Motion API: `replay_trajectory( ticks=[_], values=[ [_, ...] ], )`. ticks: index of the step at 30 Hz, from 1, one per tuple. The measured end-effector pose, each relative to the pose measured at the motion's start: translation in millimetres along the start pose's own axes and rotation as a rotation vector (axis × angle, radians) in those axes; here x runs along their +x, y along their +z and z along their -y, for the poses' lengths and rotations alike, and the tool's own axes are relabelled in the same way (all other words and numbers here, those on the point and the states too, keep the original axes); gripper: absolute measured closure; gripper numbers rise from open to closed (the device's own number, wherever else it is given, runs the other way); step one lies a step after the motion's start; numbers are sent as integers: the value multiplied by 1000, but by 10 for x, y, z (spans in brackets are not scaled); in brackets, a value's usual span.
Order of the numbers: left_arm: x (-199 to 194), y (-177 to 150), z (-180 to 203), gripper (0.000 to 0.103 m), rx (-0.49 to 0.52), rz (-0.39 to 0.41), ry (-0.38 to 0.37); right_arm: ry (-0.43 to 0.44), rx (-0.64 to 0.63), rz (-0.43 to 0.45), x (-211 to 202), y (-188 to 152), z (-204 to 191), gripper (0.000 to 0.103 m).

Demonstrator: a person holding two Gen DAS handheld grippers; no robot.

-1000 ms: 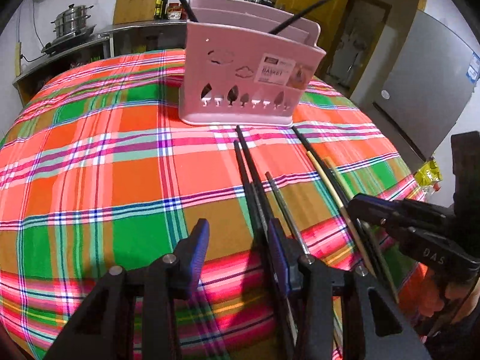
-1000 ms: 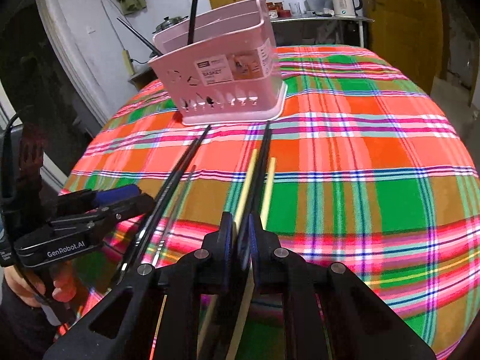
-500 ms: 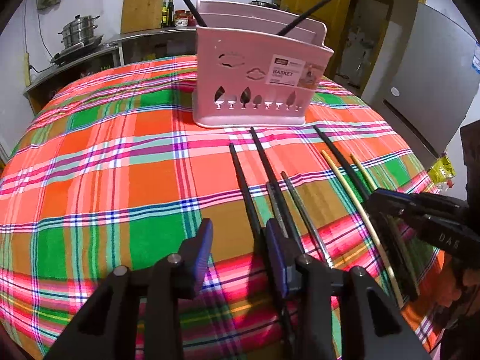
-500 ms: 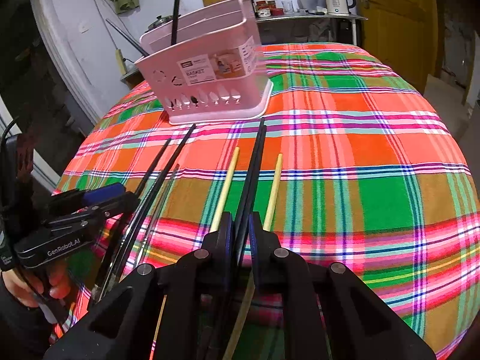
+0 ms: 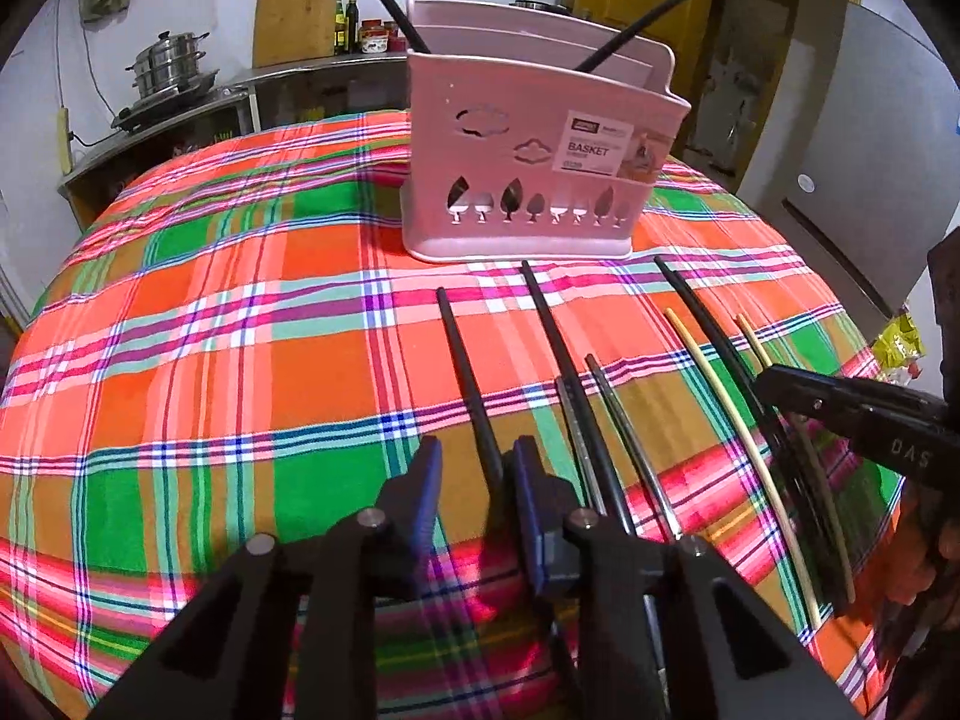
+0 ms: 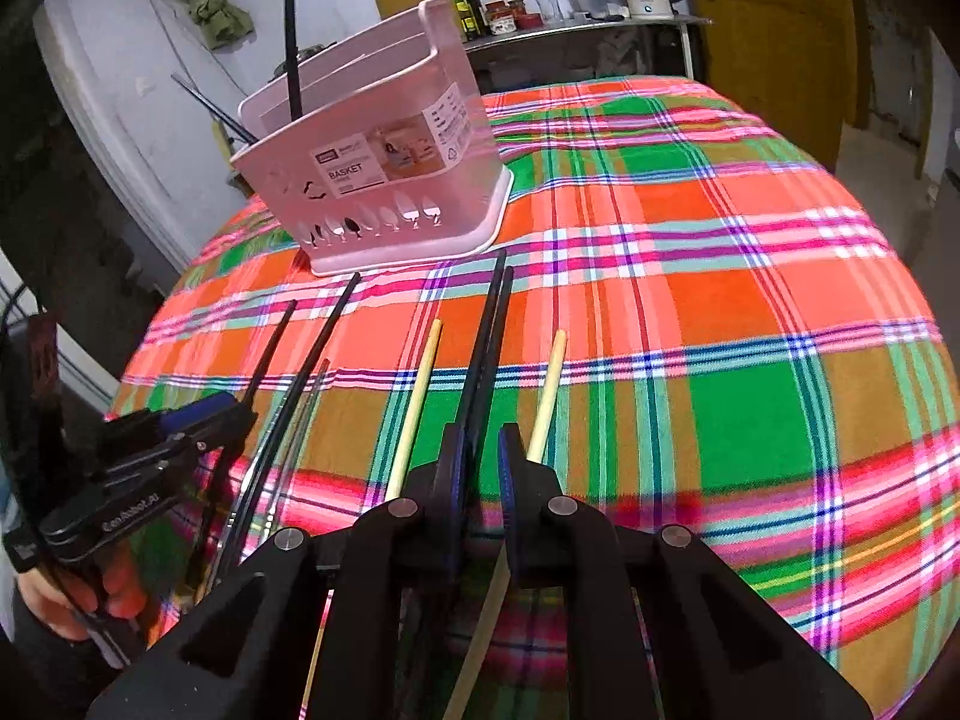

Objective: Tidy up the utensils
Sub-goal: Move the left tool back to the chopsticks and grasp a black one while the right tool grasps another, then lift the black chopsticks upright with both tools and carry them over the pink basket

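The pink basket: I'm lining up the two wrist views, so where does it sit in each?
Left wrist: pink basket stands upper centre, at the far end of the chopsticks.
Right wrist: pink basket stands upper left, turned cornerwise.
Shared landmark: its white BASKET label faces both cameras.

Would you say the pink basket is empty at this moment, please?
No. Two black chopsticks stand inside the pink basket, poking out above its rim.
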State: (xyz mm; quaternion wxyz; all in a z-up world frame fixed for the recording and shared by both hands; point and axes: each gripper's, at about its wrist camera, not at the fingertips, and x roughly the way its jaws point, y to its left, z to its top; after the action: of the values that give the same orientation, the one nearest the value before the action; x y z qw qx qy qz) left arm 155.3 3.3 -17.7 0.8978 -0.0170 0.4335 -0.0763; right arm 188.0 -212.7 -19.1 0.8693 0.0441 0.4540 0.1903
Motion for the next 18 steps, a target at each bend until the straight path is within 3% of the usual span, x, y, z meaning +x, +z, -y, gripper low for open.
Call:
replay_trajectory(
  ticks=[14,16,17,18],
  values=[
    [192,241,28,78,25,-41,-13,-57,-13,-38,227,264,-25,95],
    [198,259,45,84,29,-45,-3,-60,-15,-38,234,276,-20,96],
    [199,263,46,93,29,-46,4,-59,-14,-38,221,268,-24,97],
    [199,270,31,94,19,-49,-6,-55,-10,-38,215,267,-25,97]
  ],
)
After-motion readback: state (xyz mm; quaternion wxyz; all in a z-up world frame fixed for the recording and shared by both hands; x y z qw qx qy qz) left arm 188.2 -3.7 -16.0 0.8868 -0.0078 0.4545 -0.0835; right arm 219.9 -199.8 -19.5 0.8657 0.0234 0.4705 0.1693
